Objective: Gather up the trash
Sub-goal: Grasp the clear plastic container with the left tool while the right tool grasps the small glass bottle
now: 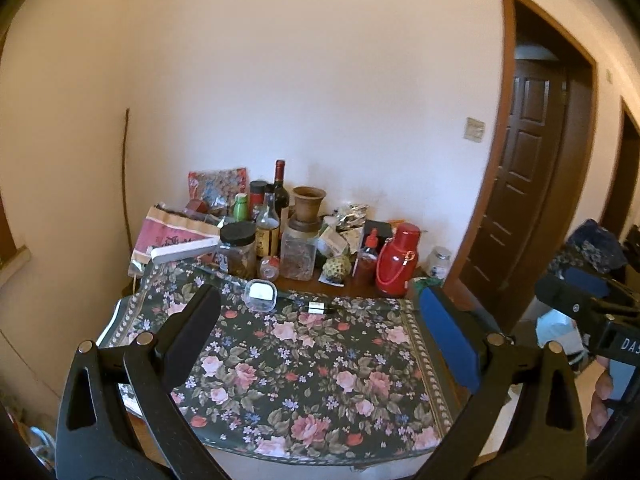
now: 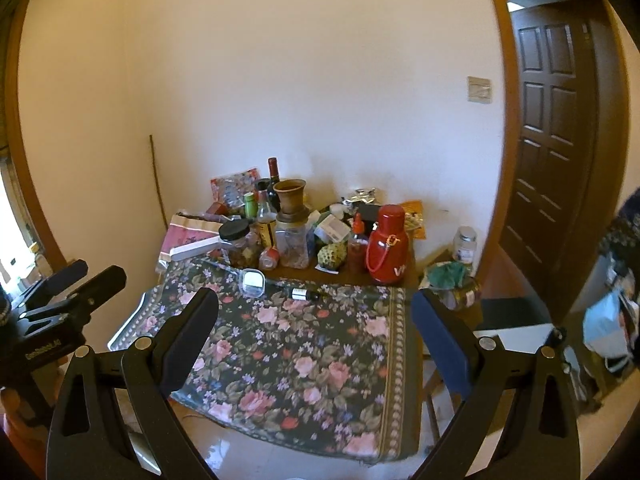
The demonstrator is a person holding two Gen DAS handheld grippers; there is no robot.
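The left claw [image 1: 320, 344] hung released above the near edge of the desk [image 1: 360, 286], its fingers spread wide over the floral cloth [image 1: 304, 380] and grasping nothing. The right claw [image 2: 316, 344] was released too, jaws wide, held level with the left one and just to its right, a little farther back from the near edge.

What counted as trash was a judgement: the likeliest pieces were the small clear box [image 1: 261, 295] and, just to its right, the small dark tube [image 1: 320, 307], both on the cloth's far edge. The tube lay flat with its long axis running roughly left to right along that edge. Both sat straight ahead of the claws and well apart from them, with bare cloth between.

From the left claw the box lay ahead and slightly left of centre, the tube almost dead centre. From the right claw both lay ahead and left of centre, so the left claw seemed the nearer. Behind them, jars, bottles and a red flask [image 1: 398, 260] crowded the far edge against the wall.
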